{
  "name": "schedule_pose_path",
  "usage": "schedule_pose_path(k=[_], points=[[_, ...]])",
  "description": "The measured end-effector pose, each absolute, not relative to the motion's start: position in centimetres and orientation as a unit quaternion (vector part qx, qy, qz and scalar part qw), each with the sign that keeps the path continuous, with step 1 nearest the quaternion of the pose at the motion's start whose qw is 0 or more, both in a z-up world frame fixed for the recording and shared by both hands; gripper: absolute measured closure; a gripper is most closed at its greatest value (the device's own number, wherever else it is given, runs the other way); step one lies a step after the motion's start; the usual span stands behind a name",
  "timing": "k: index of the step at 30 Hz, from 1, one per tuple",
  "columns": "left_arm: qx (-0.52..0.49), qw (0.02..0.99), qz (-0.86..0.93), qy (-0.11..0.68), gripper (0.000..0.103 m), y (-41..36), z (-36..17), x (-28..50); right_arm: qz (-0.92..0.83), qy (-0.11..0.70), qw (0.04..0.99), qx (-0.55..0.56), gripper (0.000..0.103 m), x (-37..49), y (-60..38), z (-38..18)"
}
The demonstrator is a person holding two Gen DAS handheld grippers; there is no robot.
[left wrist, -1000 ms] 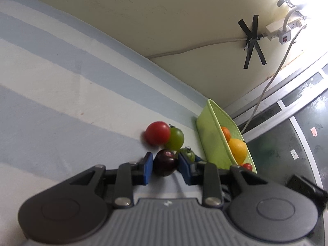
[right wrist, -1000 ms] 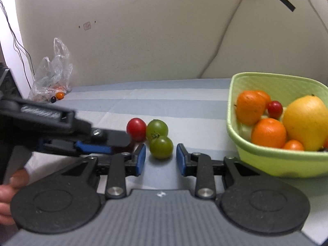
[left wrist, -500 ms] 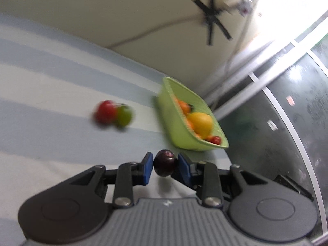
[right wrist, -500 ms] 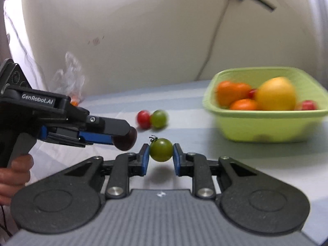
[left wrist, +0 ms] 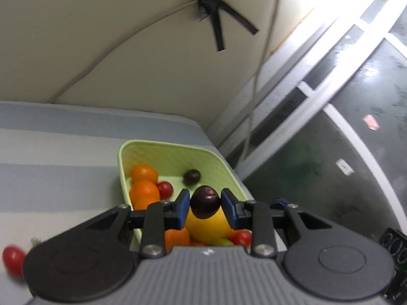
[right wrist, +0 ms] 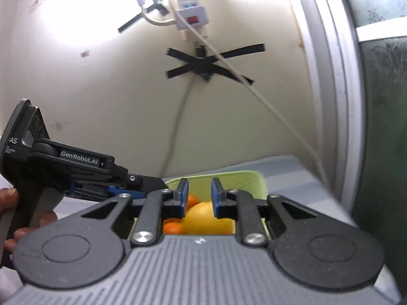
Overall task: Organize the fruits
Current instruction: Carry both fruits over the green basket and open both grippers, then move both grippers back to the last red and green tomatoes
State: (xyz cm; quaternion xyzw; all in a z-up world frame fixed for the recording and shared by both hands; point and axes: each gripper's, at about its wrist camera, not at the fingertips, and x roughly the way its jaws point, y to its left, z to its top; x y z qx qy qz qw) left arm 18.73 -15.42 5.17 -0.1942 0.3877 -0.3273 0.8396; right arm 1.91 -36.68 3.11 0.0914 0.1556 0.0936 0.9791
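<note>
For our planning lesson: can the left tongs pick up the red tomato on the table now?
Probably not: the left tongs are shut on a dark plum over the green basket, away from the red tomato; the plum must go first.

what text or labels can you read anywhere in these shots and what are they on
"GenRobot.AI": white print on the side of the left gripper, seen from the right wrist view.
"AS": end of a cut-off word on that gripper's black camera body; the small print below it is too blurred to read.
Power strip on the wall: no readable text.
</note>
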Motion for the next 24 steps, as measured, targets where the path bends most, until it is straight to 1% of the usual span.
schedule_pose_path(k=[5, 7, 10, 11, 12, 15, 16, 17, 18, 24], points=[[-0.204, 0.836, -0.306, 0.407, 0.076, -16.4, 3.6, 20.2, 0.087, 0.167, 0.975, 0.119, 0.081, 3.0, -38.5, 1.5], [-0.198, 0.839, -0.306, 0.405, 0.074, -16.3, 3.3, 20.1, 0.086, 0.163, 0.974, 0.134, 0.081, 2.5, -38.9, 1.4], [-0.194, 0.838, -0.311, 0.404, 0.064, -16.5, 3.6, 20.0, 0.085, 0.158, 0.973, 0.147, 0.080, 2.1, -39.4, 1.2], [-0.194, 0.837, -0.312, 0.404, 0.057, -16.8, 3.8, 20.2, 0.086, 0.159, 0.973, 0.145, 0.080, 2.1, -39.4, 1.1], [-0.192, 0.837, -0.314, 0.404, 0.052, -16.9, 4.0, 20.1, 0.087, 0.162, 0.973, 0.140, 0.079, 2.2, -39.2, 1.2], [-0.188, 0.843, -0.316, 0.393, 0.052, -17.2, 4.9, 19.8, 0.091, 0.167, 0.975, 0.114, 0.078, 2.9, -38.0, 1.4], [-0.191, 0.843, -0.316, 0.391, 0.052, -17.3, 5.2, 19.8, 0.092, 0.172, 0.975, 0.103, 0.076, 3.2, -37.7, 1.3], [-0.194, 0.843, -0.316, 0.389, 0.052, -17.3, 5.5, 19.7, 0.088, 0.176, 0.976, 0.096, 0.068, 3.3, -37.4, 1.2], [-0.199, 0.843, -0.318, 0.386, 0.052, -17.0, 5.7, 19.4, 0.083, 0.176, 0.977, 0.092, 0.066, 3.3, -37.2, 1.2], [-0.222, 0.850, -0.317, 0.357, 0.052, -12.0, 7.3, 16.8, 0.064, 0.127, 0.983, 0.118, 0.066, 0.4, -38.6, 2.1]])
